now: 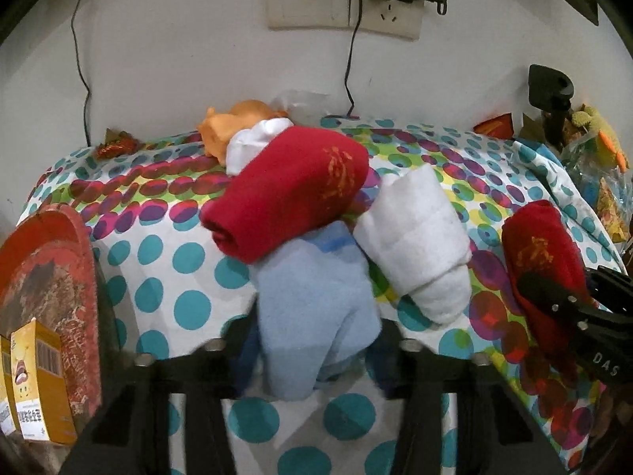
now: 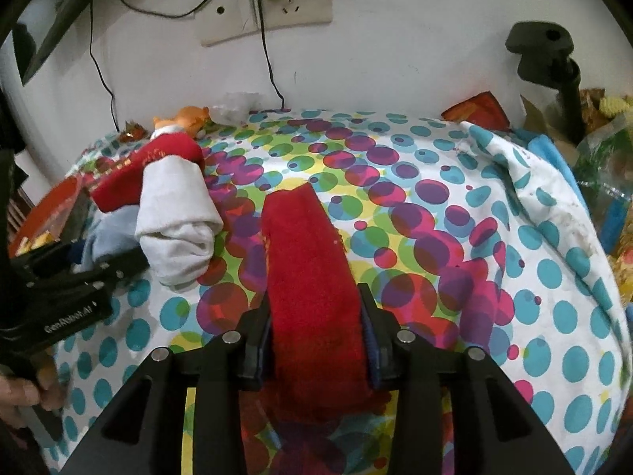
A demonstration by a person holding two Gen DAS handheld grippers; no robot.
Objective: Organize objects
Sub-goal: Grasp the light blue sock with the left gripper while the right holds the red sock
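Note:
On the dotted tablecloth (image 1: pixel 166 277) lies a pile of rolled socks. My left gripper (image 1: pixel 316 340) is shut on a light blue sock (image 1: pixel 312 301) at the front of the pile. A red rolled sock (image 1: pixel 289 190) rests across its far end, and a white rolled sock (image 1: pixel 415 245) leans at its right. My right gripper (image 2: pixel 316 340) is shut on a second red sock (image 2: pixel 312 285), which stretches flat away from the jaws. In the right wrist view the pile sits at the left, with the white sock (image 2: pixel 178 217) and the left gripper (image 2: pixel 79 277) beside it.
A worn red round tin (image 1: pixel 47 277) and a yellow box (image 1: pixel 35 376) stand at the left edge. An orange toy (image 1: pixel 233 122) lies behind the pile by the wall. A black clamp stand (image 2: pixel 554 59) and snack bags (image 1: pixel 605 182) crowd the right. Cables hang from the wall sockets (image 1: pixel 344 0).

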